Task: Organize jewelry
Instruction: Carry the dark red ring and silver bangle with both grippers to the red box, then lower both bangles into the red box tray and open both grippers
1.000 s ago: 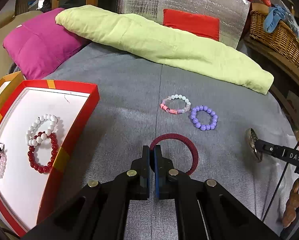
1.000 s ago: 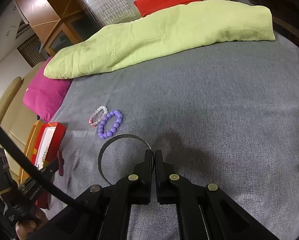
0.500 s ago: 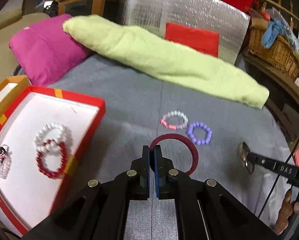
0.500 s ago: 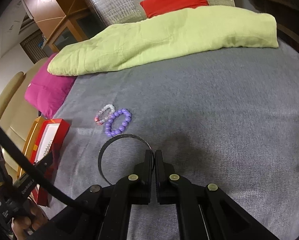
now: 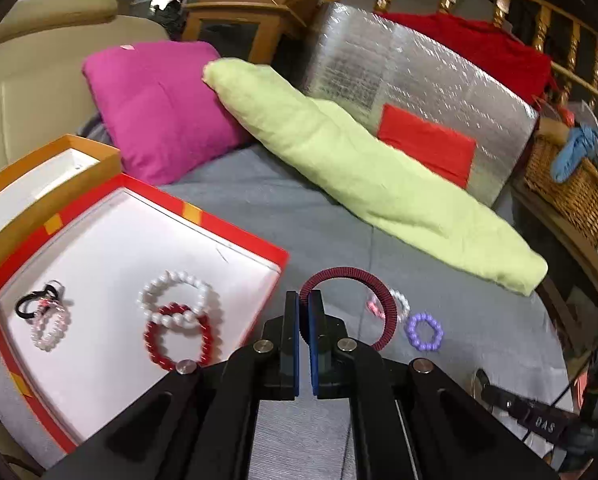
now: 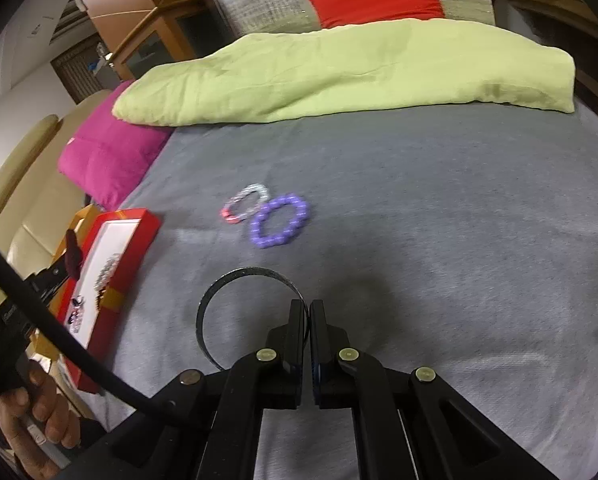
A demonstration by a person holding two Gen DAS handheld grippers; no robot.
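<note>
My left gripper [image 5: 304, 300] is shut on a dark red ribbed bangle [image 5: 383, 292] and holds it above the grey bed, beside the right edge of the red box [image 5: 235, 232]. The box has a white floor with a white bead bracelet [image 5: 175, 294], a red bead bracelet [image 5: 177, 338] and a small pale bracelet with a black band [image 5: 45, 318]. My right gripper [image 6: 309, 308] is shut on a thin dark glittery bangle [image 6: 235, 280] above the bed. A purple bead bracelet [image 6: 279, 220] and a pink and clear bracelet [image 6: 245, 202] lie on the bed.
A light green pillow [image 5: 359, 184], a magenta cushion [image 5: 159, 108] and a silver padded panel with a red patch [image 5: 419, 92] line the far side. An orange box [image 5: 31, 184] stands behind the red one. A wicker basket [image 5: 567, 184] is at the right.
My left gripper has lifted and swung left toward the red box with the dark red bangle. My right gripper has moved slightly closer to the loose bracelets, still holding its bangle.
</note>
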